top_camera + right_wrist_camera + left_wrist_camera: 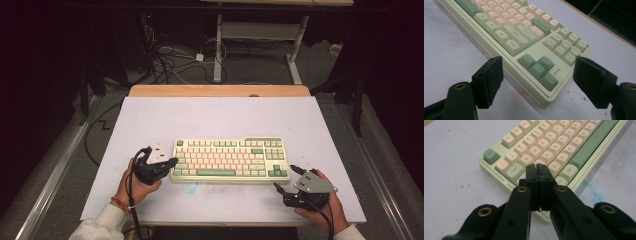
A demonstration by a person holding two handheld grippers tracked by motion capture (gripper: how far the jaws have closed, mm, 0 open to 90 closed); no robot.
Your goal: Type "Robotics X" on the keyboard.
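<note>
Table fills mid frame; keyboard sits center, slightly low. Left gripper at kbd's left edge, hand low-left, pointing right, jaws pressed together, nothing between. Right gripper lower right, angled up-left toward kbd corner, jaws wide apart, empty.

the left gripper has its jaws pressed together on nothing, while the right gripper holds its jaws spread wide.

keyboard keys – "Tab", "Q", "W"; "Ctrl"
</note>
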